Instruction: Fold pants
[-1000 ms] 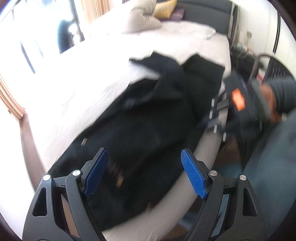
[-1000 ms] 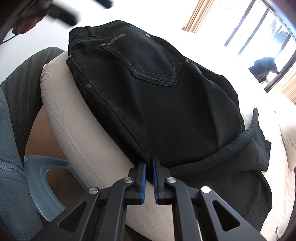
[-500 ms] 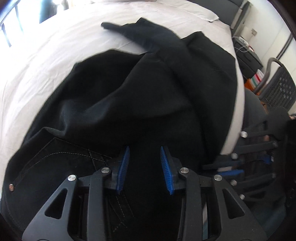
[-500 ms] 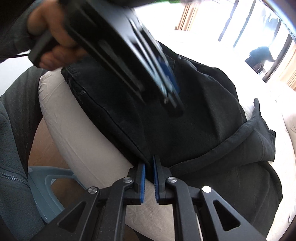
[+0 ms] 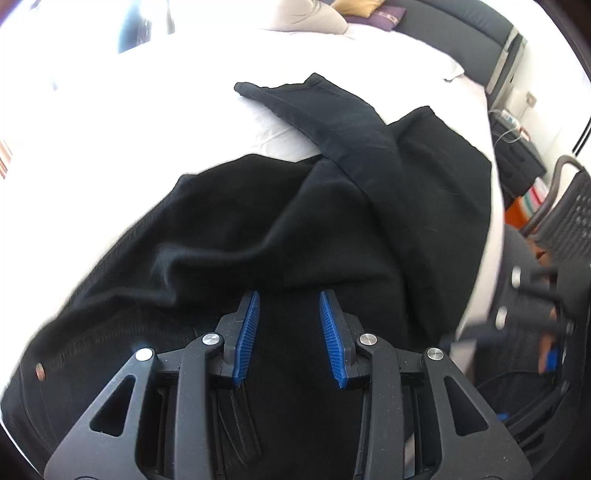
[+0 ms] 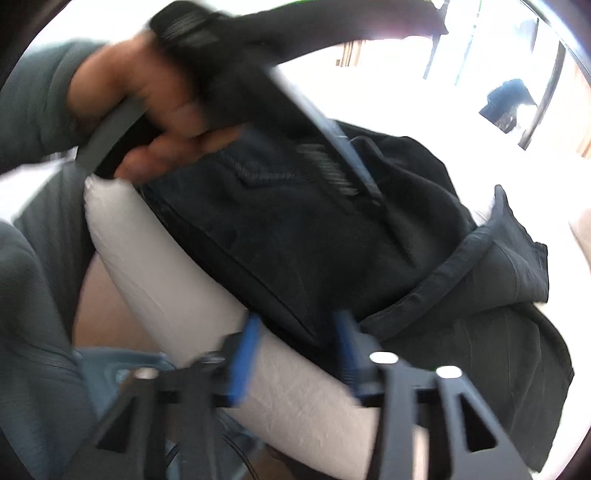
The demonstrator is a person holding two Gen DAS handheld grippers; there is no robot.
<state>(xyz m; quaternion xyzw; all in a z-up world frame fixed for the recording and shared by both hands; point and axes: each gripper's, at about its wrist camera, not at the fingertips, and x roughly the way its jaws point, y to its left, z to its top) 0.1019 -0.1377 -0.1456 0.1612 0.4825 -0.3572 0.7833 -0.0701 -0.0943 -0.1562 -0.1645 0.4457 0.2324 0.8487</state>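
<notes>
Pants (image 5: 332, 206), black and rumpled, lie on the white bed (image 5: 147, 122) along its near edge, where the mattress side drops away. One leg end reaches out across the sheet toward the middle of the bed, lying over the other fabric. In the right wrist view the folded hem edge lies toward the right, and dark cloth runs right up to the bed's edge.

The left gripper (image 5: 288, 332) points down onto the waist part of the pants, its blue pads (image 5: 246, 332) partly spread with black cloth between and beneath them; whether the pads press on a fold cannot be told. A hand (image 6: 147, 107) holds this gripper from above, a grey sleeve (image 6: 33, 99) behind it.

The right gripper (image 6: 295, 354) sits at the bed's edge, blurred, its jaws opening. The pants' edge lies between its pads, which stand apart from the cloth.

Pillows (image 5: 306, 18) and a dark headboard (image 5: 461, 33) stand at the bed's far end, and a mesh chair (image 5: 569, 206) stands beside the bed.
</notes>
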